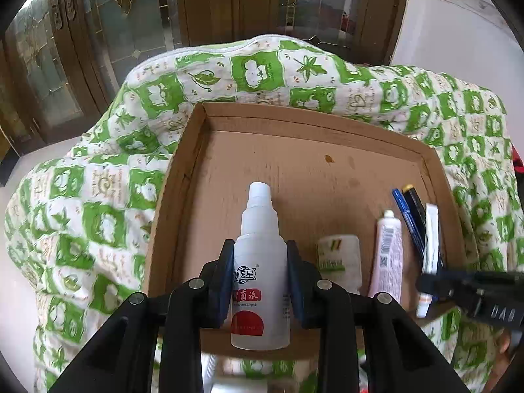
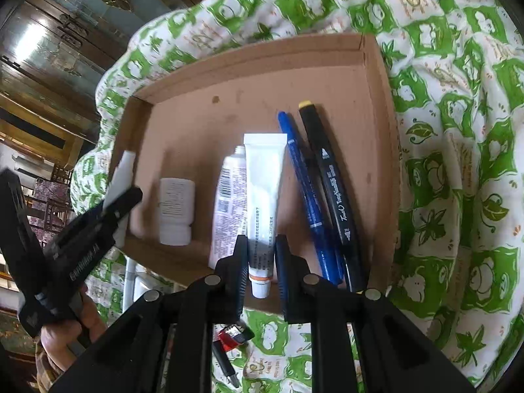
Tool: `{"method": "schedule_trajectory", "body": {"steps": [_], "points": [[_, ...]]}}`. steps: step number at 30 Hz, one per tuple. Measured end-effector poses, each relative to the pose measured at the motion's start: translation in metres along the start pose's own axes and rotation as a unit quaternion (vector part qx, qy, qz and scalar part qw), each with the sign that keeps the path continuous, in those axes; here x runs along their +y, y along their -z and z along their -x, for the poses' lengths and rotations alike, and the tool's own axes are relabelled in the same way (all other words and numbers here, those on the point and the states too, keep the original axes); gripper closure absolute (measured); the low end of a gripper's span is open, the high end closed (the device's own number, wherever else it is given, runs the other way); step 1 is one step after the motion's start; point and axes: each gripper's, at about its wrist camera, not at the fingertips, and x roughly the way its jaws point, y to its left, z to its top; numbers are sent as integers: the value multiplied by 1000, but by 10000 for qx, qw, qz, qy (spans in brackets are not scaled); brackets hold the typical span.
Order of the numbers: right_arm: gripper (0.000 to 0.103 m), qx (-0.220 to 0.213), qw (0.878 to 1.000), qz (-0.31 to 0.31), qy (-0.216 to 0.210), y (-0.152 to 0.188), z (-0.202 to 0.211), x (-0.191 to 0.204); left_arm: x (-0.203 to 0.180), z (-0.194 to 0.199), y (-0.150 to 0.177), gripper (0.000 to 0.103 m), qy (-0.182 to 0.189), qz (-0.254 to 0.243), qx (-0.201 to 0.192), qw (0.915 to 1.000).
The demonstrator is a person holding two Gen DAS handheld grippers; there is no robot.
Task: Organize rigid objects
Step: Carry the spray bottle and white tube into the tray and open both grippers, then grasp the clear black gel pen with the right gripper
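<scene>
Green-and-white patterned quilt (image 1: 98, 196) before dark glass-paned cabinets (image 1: 65, 65). On it, a cardboard tray (image 1: 294, 121): small white bottle (image 2: 175, 209), pink tube (image 2: 229, 203), blue pen (image 2: 308, 196), black marker (image 2: 334, 190) along its near edge. Left gripper (image 1: 260, 281) pinches spray bottle (image 1: 260, 262); right gripper (image 2: 260, 262) pinches white tube (image 2: 263, 196), both over the near edge.

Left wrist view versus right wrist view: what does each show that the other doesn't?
Only the left wrist view shows the spray bottle's red label, gripped between the left gripper fingers. Only the right wrist view shows a hand holding that gripper, the white tube face-on, and red-and-black items on the cloth. Both show the cardboard tray, blue pen, black marker and small white bottle.
</scene>
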Motion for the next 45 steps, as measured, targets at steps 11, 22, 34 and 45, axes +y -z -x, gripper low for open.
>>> {"method": "schedule_trajectory", "body": {"steps": [11, 22, 34, 45], "points": [[87, 134, 9999, -85, -5, -4, -17, -4, 2, -24, 5, 72, -74, -28, 172, 9998], [73, 38, 9998, -119, -146, 0, -9, -7, 7, -15, 13, 45, 45, 69, 94, 9999], [50, -347, 9989, -47, -301, 24, 39, 8, 28, 84, 99, 27, 24, -97, -289, 9995], [65, 248, 9963, 814, -154, 80, 10, 53, 32, 96, 140, 26, 348, 304, -37, 9989]]}}
